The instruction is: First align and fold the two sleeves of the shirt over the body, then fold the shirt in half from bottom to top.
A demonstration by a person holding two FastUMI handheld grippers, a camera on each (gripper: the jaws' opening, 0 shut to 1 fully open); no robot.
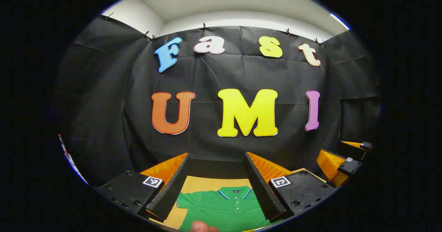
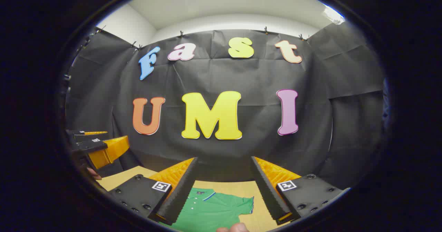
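A green polo shirt (image 1: 226, 208) with a blue-and-white trimmed collar lies flat on the wooden table, collar toward the wall. In the left gripper view my left gripper (image 1: 218, 187) hangs open above the collar, nothing between its fingers. In the right gripper view the shirt (image 2: 212, 209) shows its collar and one short sleeve (image 2: 243, 201) spread to the right. My right gripper (image 2: 224, 187) hangs open above that side, holding nothing. The left gripper (image 2: 93, 145) also appears at the left edge of the right gripper view, and the right gripper (image 1: 347, 159) at the right edge of the left gripper view.
The wooden table (image 2: 238, 187) runs back to the black cloth wall (image 2: 310, 128). A fingertip (image 1: 202, 226) pokes in at the bottom of the left gripper view, and another fingertip (image 2: 234, 228) at the bottom of the right gripper view.
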